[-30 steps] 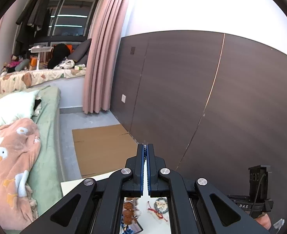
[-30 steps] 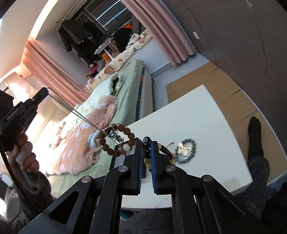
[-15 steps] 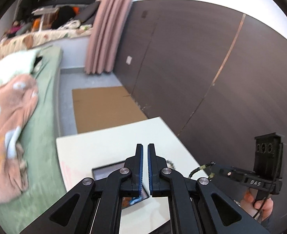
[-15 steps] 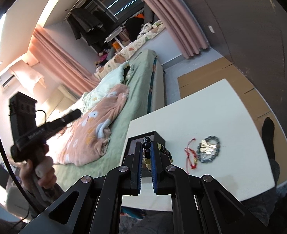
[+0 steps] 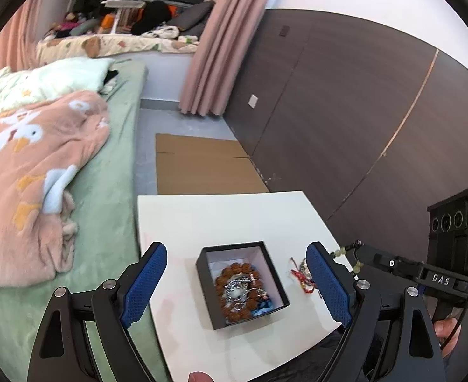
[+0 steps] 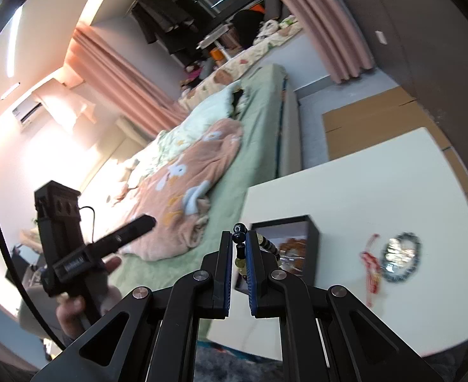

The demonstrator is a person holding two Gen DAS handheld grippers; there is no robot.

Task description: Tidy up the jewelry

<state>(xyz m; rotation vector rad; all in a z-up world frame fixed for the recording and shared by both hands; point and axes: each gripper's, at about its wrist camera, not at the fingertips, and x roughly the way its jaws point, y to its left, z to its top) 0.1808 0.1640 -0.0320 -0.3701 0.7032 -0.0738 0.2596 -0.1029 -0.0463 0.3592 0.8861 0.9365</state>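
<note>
Left wrist view: black box holds brown bead bracelet.

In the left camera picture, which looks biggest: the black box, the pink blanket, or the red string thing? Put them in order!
1. Pink blanket: biggest by far.
2. Black box: middle.
3. Red string: smallest, and partly hidden behind the left tongs' finger.

The blanket and box lie at different distances from the camera, but the gap in size is too wide to doubt.

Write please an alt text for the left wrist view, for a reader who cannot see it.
The open left gripper hovers over a black box of beaded jewelry on a white table. The right gripper holds a bead strand beside it, above loose jewelry.
</note>
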